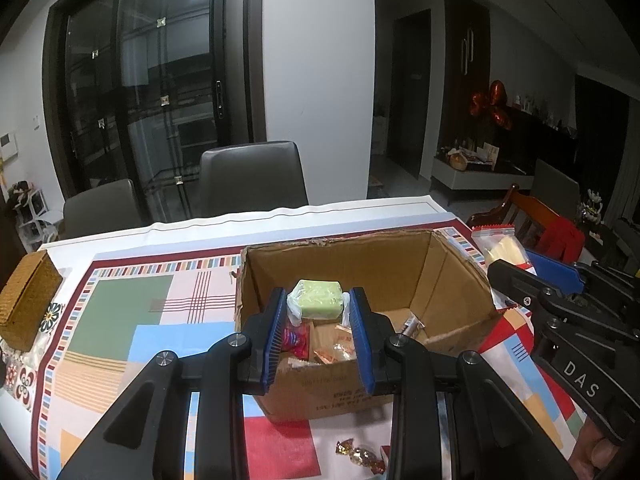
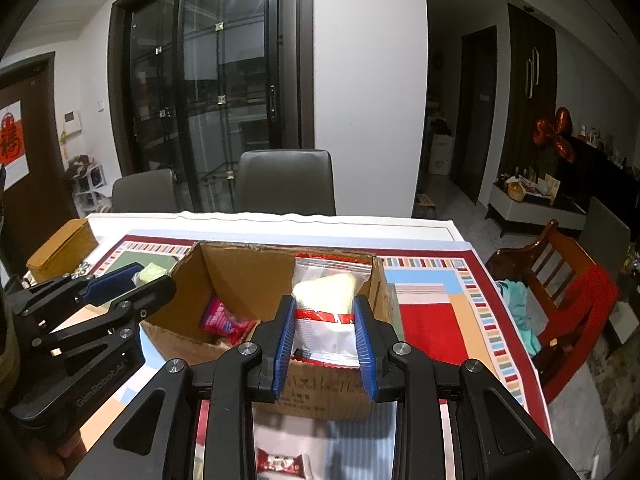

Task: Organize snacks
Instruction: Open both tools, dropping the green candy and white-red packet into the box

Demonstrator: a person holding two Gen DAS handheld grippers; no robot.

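An open cardboard box (image 1: 456,280) stands on the patterned tablecloth; it also shows in the right wrist view (image 2: 240,268). My left gripper (image 1: 318,300) is shut on a pale green wrapped snack (image 1: 318,298) and holds it above the box's near side. My right gripper (image 2: 325,308) is shut on a clear packet with red edges and a pale yellow snack (image 2: 326,292), above the box's right side. Inside the box lie a red packet (image 1: 296,340), an orange wrapper (image 1: 336,350) and a pink packet (image 2: 224,320).
A gold-wrapped candy (image 1: 360,456) and a red candy (image 2: 278,462) lie on the cloth in front of the box. A woven box (image 1: 28,300) sits at the table's left. Grey chairs (image 1: 252,178) stand behind the table; a wooden chair (image 2: 560,280) stands at right.
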